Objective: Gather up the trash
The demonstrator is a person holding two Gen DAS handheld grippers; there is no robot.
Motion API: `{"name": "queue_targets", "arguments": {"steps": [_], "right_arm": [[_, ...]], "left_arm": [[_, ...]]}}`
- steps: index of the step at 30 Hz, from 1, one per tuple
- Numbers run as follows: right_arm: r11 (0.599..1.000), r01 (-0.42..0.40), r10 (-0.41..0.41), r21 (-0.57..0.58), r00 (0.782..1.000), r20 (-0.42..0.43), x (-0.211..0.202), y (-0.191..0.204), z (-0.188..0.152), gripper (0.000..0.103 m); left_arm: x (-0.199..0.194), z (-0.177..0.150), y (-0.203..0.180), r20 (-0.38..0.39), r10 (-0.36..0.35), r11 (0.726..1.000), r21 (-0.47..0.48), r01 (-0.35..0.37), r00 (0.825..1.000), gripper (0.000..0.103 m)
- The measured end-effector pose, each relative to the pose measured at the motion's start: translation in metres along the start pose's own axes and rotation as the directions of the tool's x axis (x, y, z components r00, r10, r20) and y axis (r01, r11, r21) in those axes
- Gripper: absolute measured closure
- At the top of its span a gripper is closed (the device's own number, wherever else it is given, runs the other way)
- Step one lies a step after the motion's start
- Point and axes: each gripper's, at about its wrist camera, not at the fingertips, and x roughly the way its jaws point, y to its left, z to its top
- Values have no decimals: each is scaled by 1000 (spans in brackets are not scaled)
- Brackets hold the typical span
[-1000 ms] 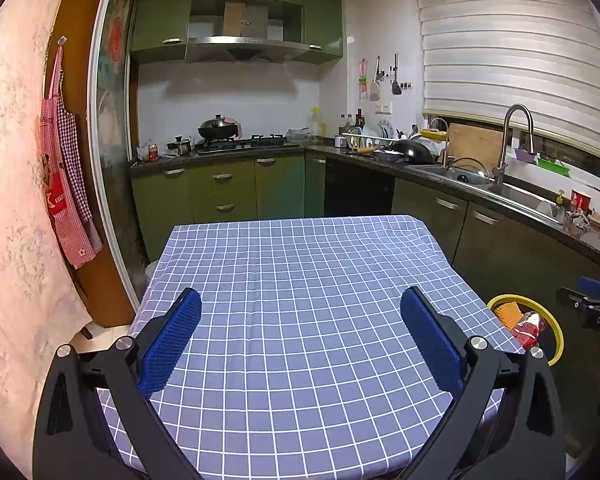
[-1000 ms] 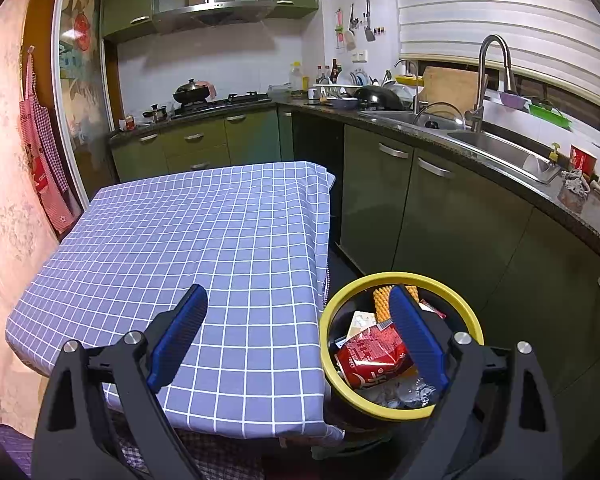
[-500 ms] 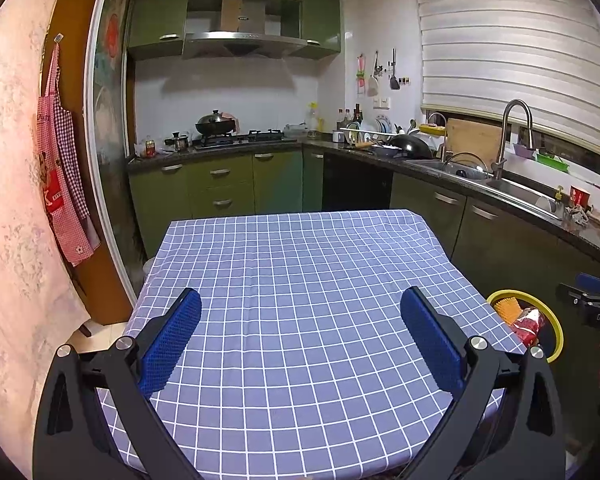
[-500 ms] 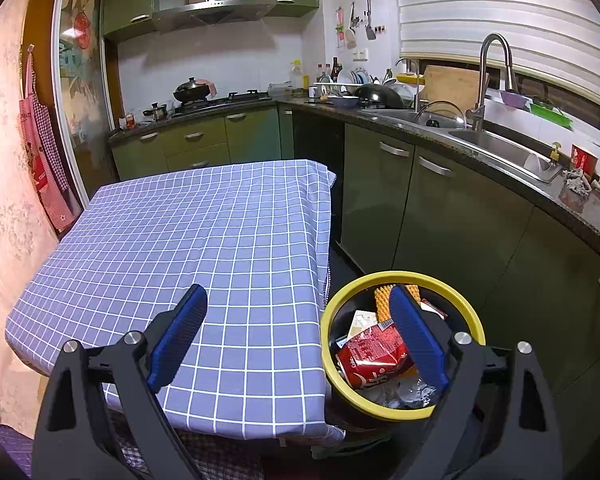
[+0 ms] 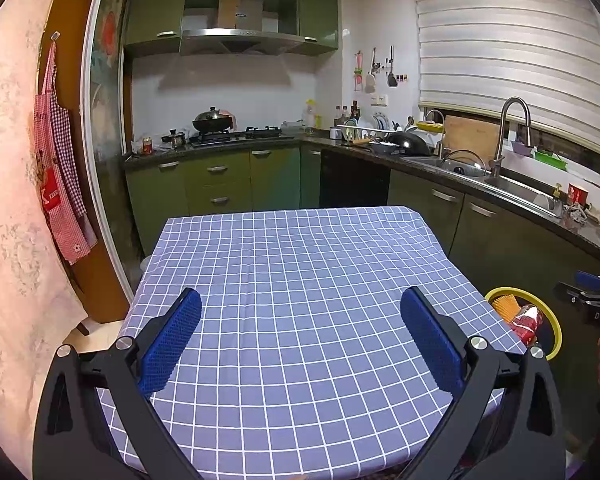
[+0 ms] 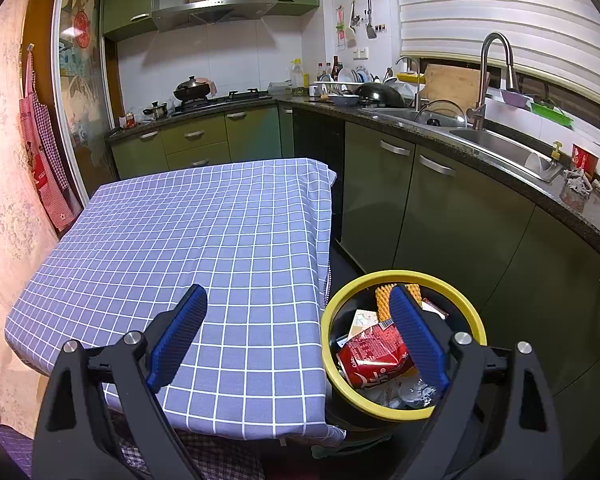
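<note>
A yellow-rimmed trash bin stands on the floor at the table's right edge; it also shows in the left wrist view. It holds a crushed red can, an orange ridged piece and paper scraps. My right gripper is open and empty, above the table's right front corner, its right finger over the bin. My left gripper is open and empty above the near part of the table. The blue checked tablecloth has nothing on it.
Green cabinets and a dark counter with a sink run along the right. A stove with a wok is at the back. A red apron hangs at the left. The right gripper shows at the left wrist view's right edge.
The left wrist view has pulled back and tilted up a little, so the table sits lower. The right gripper has hardly moved. Both stay open.
</note>
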Motion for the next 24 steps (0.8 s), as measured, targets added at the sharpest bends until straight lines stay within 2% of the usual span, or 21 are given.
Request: {"name": "queue_targets", "arguments": {"steps": [24], "right_arm": [[1000,-5,5,-6,1000,-9,6,5,-4,16]], "left_arm": [[4,0,0,-12,-2,1000,10,2,1000,5]]}}
